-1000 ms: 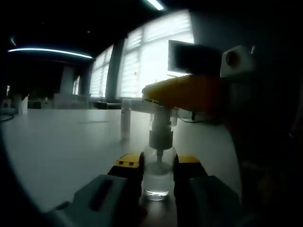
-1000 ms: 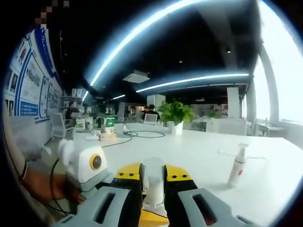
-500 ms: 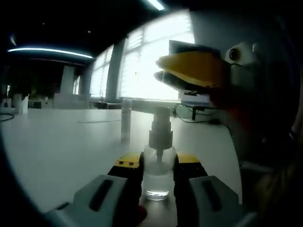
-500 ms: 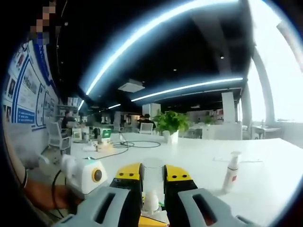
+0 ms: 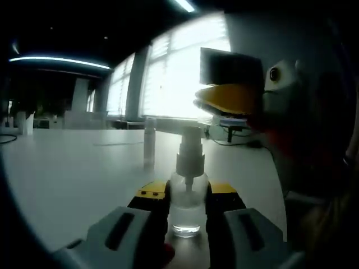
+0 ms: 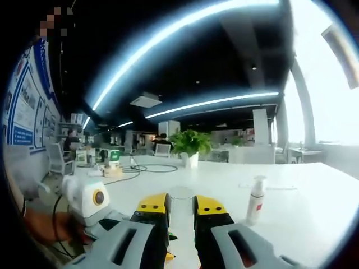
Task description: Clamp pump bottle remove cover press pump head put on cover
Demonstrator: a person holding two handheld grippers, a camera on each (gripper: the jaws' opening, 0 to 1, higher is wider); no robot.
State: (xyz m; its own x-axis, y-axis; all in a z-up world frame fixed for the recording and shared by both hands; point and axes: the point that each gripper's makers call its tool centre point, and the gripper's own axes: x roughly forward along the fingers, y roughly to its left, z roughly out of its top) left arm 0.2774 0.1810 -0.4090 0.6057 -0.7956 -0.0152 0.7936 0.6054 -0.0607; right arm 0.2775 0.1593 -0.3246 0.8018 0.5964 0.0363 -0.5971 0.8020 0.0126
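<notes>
The pump head (image 5: 189, 147) stood exposed, the right gripper (image 5: 224, 98) hanging just above and beside it. A second bottle (image 5: 149, 140) stood behind; the worktop (image 5: 67, 168) leftward lay open.

A pale worktop (image 5: 67, 168) spreads out ahead of the left tongs (image 5: 187, 196), and beyond it bright windows with blinds (image 5: 174, 73) glare white. A dark monitor (image 5: 230, 67) stands up to their right. Ahead of the right tongs (image 6: 180, 206) a long white worktop (image 6: 224, 179) carries a potted plant (image 6: 189, 147), with black cables (image 6: 148, 167) to its left. Curved light strips (image 6: 185, 28) cross the dark ceiling, and posters (image 6: 25, 101) line the wall far left.
</notes>
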